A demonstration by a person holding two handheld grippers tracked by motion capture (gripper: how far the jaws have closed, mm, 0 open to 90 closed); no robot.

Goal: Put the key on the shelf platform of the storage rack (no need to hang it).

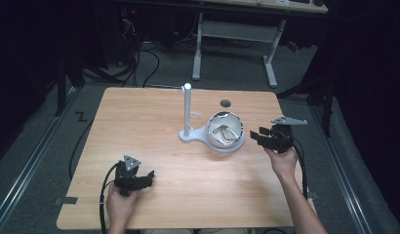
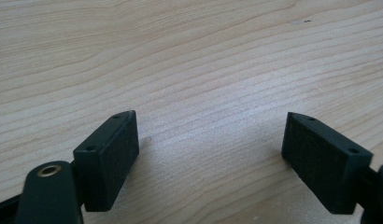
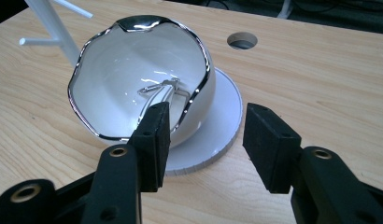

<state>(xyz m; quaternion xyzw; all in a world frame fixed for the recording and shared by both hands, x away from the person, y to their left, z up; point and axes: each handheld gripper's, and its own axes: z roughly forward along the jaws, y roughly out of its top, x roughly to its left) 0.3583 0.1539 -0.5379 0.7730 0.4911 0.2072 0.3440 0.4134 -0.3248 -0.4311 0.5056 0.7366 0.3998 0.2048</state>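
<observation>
Right gripper (image 1: 264,137): jaws apart, empty, just beside bowl (image 1: 225,130), aimed at its near rim. Bowl: white, chrome-edged, tilted toward right gripper, seated on round base (image 3: 222,119) of white stand (image 1: 187,111) near table (image 1: 139,117) centre; wire piece (image 3: 162,88) inside. Left gripper (image 1: 145,179): jaws wide apart, empty, low over bare wood at near-left, well apart from bowl.

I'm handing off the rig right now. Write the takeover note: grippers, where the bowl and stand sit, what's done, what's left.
Left gripper: open, empty, low over bare table, near edge.
Right gripper: open, empty, aimed at the bowl, not touching.
Bowl: white, wavy chrome rim, tilted on the white stand's round base; a thin metal piece lies inside.
Stand post: upright, left of bowl.
Done: nothing gripped yet.
Left: probably close in on the bowl.
</observation>
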